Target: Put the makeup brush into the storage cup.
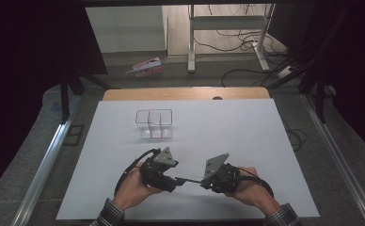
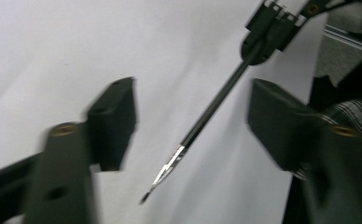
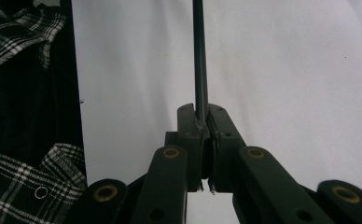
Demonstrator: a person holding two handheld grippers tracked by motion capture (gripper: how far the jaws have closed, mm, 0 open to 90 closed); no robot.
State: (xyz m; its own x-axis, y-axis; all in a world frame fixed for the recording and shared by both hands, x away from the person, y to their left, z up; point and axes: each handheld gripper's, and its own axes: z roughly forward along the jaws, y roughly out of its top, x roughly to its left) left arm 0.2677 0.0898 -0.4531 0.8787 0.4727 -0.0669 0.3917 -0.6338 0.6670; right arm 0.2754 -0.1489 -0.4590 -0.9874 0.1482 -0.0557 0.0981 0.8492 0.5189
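1. Right gripper (image 3: 202,116): jaws pressed together on the dark shaft of a slim pen-like tool (image 3: 198,56). In the right gripper view the shaft rises straight up from between the pads.
2. Left gripper (image 2: 191,116): jaws spread wide. In the left gripper view the tool (image 2: 207,112) runs on a slant through the gap and touches neither pad; its shiny pointed tip is nearest the camera.
3. High view: left gripper (image 1: 173,181) and right gripper (image 1: 204,182) face each other near the front edge of the white table (image 1: 227,127), with the tool (image 1: 188,180) bridging them, held above the surface.
4. A clear divided organiser (image 1: 154,124) stands farther back on the table, well apart from both hands.
5. Plaid sleeves show at both wrists.
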